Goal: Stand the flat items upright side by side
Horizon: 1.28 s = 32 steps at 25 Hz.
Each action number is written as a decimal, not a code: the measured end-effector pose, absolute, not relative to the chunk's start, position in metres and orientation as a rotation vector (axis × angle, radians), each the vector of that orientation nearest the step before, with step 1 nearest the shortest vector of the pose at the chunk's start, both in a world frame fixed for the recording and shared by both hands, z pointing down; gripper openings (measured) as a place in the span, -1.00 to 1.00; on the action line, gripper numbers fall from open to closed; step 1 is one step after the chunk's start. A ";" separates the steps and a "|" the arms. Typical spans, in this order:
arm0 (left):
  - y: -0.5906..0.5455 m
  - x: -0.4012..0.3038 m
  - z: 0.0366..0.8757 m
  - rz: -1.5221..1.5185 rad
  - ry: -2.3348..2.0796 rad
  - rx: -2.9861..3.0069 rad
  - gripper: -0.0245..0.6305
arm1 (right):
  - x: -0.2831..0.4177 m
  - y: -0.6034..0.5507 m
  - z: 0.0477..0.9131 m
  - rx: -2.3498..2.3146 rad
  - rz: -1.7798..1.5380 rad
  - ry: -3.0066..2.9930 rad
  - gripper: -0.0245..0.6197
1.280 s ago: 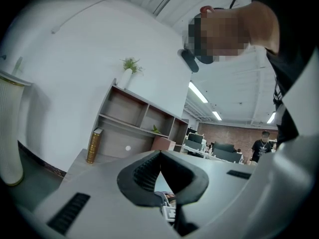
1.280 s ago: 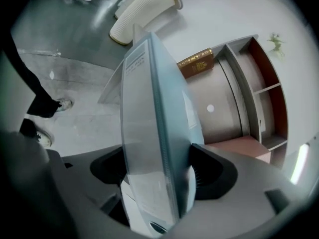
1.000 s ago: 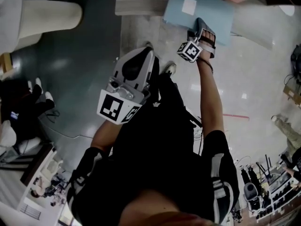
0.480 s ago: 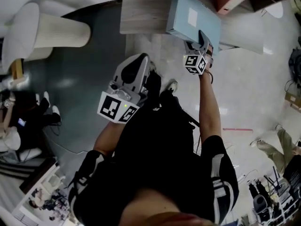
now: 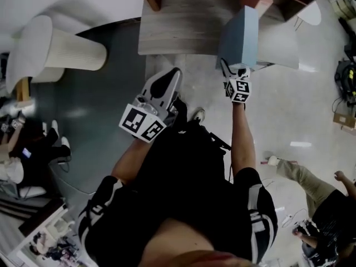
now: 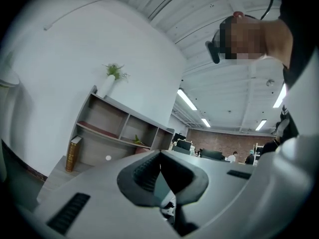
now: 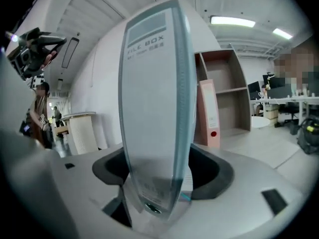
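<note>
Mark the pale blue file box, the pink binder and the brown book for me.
Pale blue plastic file box (image 7: 152, 113): right gripper view, on its labelled spine.
Pink upright binder (image 7: 209, 111): right gripper view, on its spine.
Brown upright book (image 6: 73, 154): left gripper view, on its spine.

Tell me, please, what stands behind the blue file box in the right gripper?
A pink binder stands upright beside a wooden shelf unit. The file box covers whatever lies directly behind it.

Smooth, semi-glossy pale-blue plastic file box; matt wood-grain shelf board; glossy pale floor
</note>
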State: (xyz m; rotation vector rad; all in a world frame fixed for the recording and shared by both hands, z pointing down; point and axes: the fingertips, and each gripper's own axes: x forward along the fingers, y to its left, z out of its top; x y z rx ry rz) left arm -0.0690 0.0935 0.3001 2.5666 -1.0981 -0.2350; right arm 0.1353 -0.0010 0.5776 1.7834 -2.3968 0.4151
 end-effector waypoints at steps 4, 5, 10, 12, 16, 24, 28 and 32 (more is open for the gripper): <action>0.085 -0.063 0.299 -0.235 -1.065 2.576 -0.85 | 0.140 -0.002 0.582 1.785 0.471 -2.385 0.18; 0.078 -0.064 0.300 -0.234 -1.059 2.577 -0.85 | 0.136 -0.004 0.582 1.772 0.462 -2.369 0.17; 0.049 -0.058 0.301 -0.229 -1.015 2.578 -0.85 | 0.127 -0.014 0.584 1.745 0.350 -2.222 0.15; 0.043 -0.051 0.302 -0.229 -0.995 2.584 -0.85 | 0.130 -0.015 0.585 1.758 0.342 -2.168 0.14; 0.017 -0.047 0.302 -0.229 -0.973 2.586 -0.85 | 0.132 -0.028 0.586 1.754 0.354 -2.110 0.14; -0.035 -0.064 0.303 -0.230 -0.884 2.595 -0.85 | 0.144 -0.067 0.589 1.823 0.432 -1.976 0.12; -0.050 -0.069 0.310 -0.196 -0.864 2.599 -0.85 | 0.155 -0.083 0.589 1.863 0.465 -1.918 0.12; -0.058 -0.071 0.309 -0.200 -0.840 2.590 -0.85 | 0.166 -0.096 0.589 1.868 0.478 -1.901 0.12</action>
